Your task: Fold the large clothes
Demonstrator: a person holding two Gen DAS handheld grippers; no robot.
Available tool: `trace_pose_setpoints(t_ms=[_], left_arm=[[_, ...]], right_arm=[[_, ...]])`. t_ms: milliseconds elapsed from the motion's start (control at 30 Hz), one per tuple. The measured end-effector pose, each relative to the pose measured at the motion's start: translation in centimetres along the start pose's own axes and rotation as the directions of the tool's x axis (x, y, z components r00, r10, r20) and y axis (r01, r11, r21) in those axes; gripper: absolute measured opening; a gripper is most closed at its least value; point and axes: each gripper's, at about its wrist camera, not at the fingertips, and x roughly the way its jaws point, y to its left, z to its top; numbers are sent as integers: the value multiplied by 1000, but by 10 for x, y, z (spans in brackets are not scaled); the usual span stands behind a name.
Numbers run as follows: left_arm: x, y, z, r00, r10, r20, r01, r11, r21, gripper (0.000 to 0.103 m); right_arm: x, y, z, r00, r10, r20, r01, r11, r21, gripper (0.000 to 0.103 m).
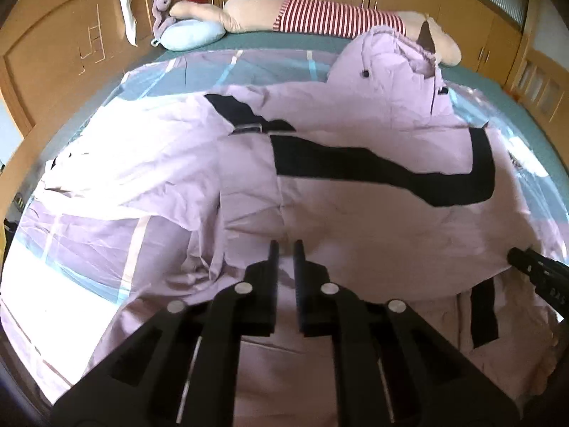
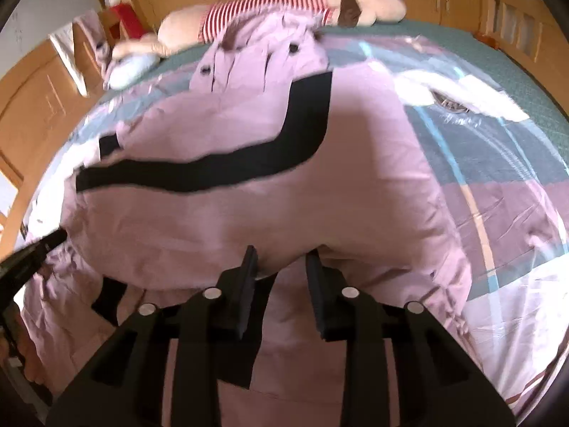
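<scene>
Across the left wrist view, a bed (image 1: 533, 82) fills the room between wooden cupboards (image 1: 53, 64), and its checked cover (image 1: 89, 249) lies bare to the left of the clothing, with more bare cover beyond toward a big stuffed toy (image 1: 320, 14) and a pale blue cushion (image 1: 192, 33) at the far edge. A large pink jacket (image 1: 355, 213) with broad black stripes (image 1: 373, 170) lies spread over the middle of the bed, its hood (image 1: 398, 60) toward the toy and its near hem doubled over a lower layer. The left claw (image 1: 286, 249) hangs low over this near fold with its jaws drawn close together, only a narrow gap between them; whether cloth is pinched there cannot be told. The right claw (image 1: 533, 274) pokes in at the right, by the folded edge. From the right wrist view, bare checked cover lies to the right of the jacket (image 2: 266, 213), and the toy (image 2: 284, 3) lies along the far edge. The right claw (image 2: 281, 256) stands partly open astride the bulging folded edge, its pads not clearly pressing it. The left claw (image 2: 46, 245) shows at the left edge.
</scene>
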Motion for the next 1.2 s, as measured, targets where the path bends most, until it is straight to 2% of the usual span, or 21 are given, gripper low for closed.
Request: trace_pose_setpoints(t_ms=[100,133,167,200,267,300,433,533,667,733,833,867,900,933,1000,1067,1200], left_arm=[[13,9,-1,993,-78,-91,73,995,-64,13],[16,11,-2,990,-88,-106,80,994,-76,15],[18,13,-2,989,-90,-115,81,993,-80,27],[19,14,-2,988,-87,-124,77,994,-83,45],[20,14,-3,988,-83,-131,72,994,-87,65],[20,14,-3,988,-84,-133,73,993,-88,67],[23,11,-5,986,-75,-147,65,995,-73,67],[24,11,-6,986,-63,-157,53,997,-63,67],[25,12,-5,985,-65,-157,55,996,-70,66],[26,12,-5,986,-59,-155,49,997,-68,63],[27,11,-6,988,-45,-148,38,998,-55,49],[27,11,-5,987,-62,-149,54,997,-57,36],[29,11,-5,981,-109,-161,99,993,-71,22],[30,11,-6,977,-134,-169,122,989,-80,17],[30,9,-6,976,-138,-167,127,989,-75,14],[30,6,-6,978,-131,-162,122,990,-63,14],[31,7,-5,976,-143,-164,131,988,-83,14]], right_arm=[[-5,6,0,998,66,-14,-66,998,-10,66],[-6,8,0,997,77,-15,-78,997,-13,69],[-6,9,0,996,84,-15,-84,996,-17,72],[-6,10,-1,997,79,-14,-79,997,-18,72],[0,6,-1,998,55,-30,-55,998,-1,72],[3,2,-1,998,52,-37,-51,999,19,72],[11,-23,0,995,72,-62,-62,985,159,72],[14,-34,0,992,107,-73,-89,971,222,72],[13,-35,0,992,104,-68,-86,970,225,72],[12,-33,0,995,86,-56,-72,973,217,72],[11,-34,-1,997,68,-39,-59,976,210,72],[11,-34,-1,997,64,-33,-56,977,205,70],[9,-32,-1,998,50,-21,-46,981,187,55],[8,-29,-1,999,36,-17,-33,986,163,46],[6,-24,0,999,35,1,-35,991,131,31],[5,-20,0,999,30,10,-31,994,109,25],[4,-19,1,1000,27,13,-28,995,95,23]])
